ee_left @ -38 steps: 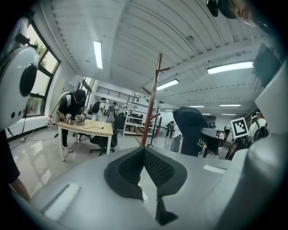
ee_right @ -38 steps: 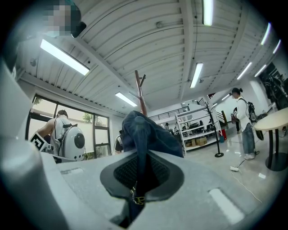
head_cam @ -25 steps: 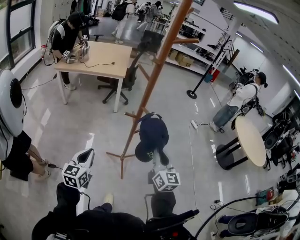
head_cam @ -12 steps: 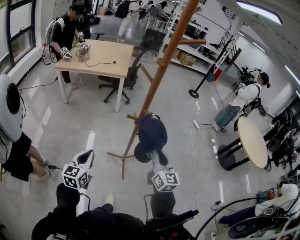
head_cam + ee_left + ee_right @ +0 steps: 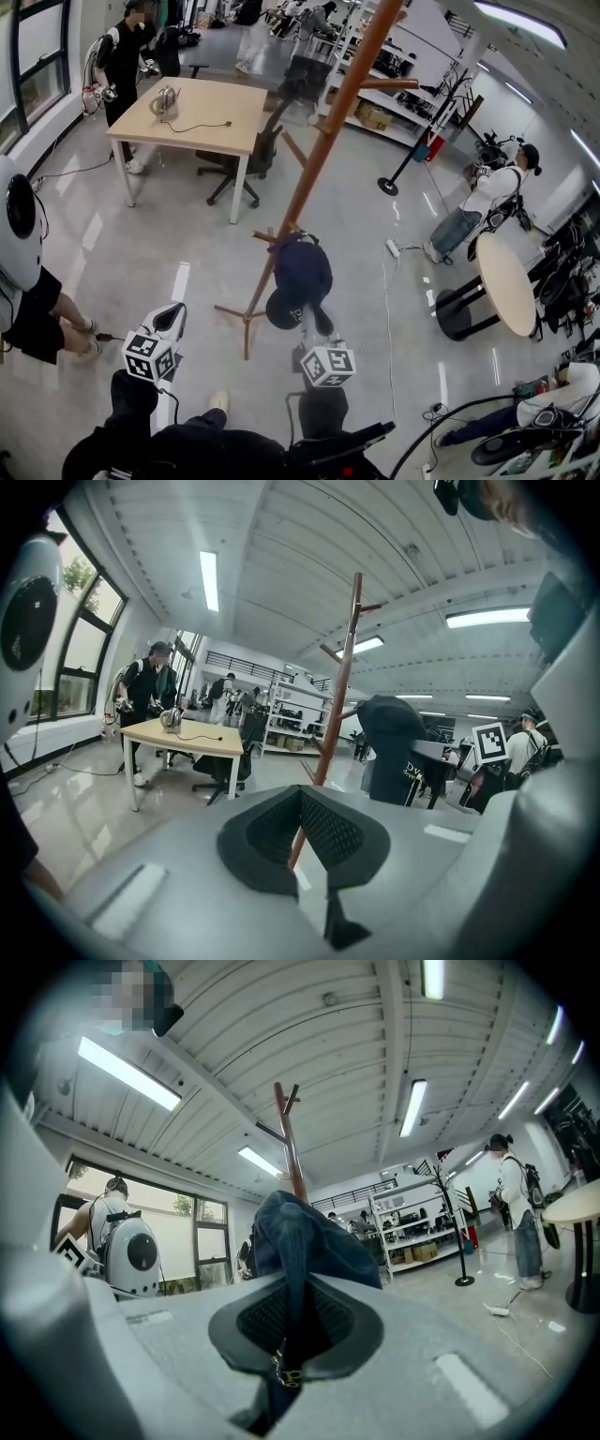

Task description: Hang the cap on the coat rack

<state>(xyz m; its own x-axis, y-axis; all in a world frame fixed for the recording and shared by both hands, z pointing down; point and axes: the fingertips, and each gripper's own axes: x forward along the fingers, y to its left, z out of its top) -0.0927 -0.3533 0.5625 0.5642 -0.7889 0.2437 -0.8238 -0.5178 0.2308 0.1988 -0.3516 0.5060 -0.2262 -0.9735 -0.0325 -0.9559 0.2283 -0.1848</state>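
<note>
A dark navy cap (image 5: 302,272) hangs from my right gripper (image 5: 310,325), just right of the lower part of the brown wooden coat rack (image 5: 323,141). In the right gripper view the cap (image 5: 314,1232) fills the middle, and its strap with a metal buckle (image 5: 285,1370) is pinched between the pads of my right gripper (image 5: 295,1321). The rack's top (image 5: 289,1133) rises behind it. My left gripper (image 5: 172,316) is held lower left of the rack, shut with nothing in it (image 5: 300,832). Its view shows the rack (image 5: 339,686) and the cap (image 5: 392,747) ahead.
A wooden table (image 5: 192,108) and an office chair (image 5: 248,159) stand beyond the rack, with a person (image 5: 117,61) at the table's far left. A round table (image 5: 502,281) and another person (image 5: 473,206) are at the right. A power strip (image 5: 389,248) lies on the floor.
Both grippers and the cap have sunk a little beside the rack. The person at the far table has stepped to the left, away from it.
</note>
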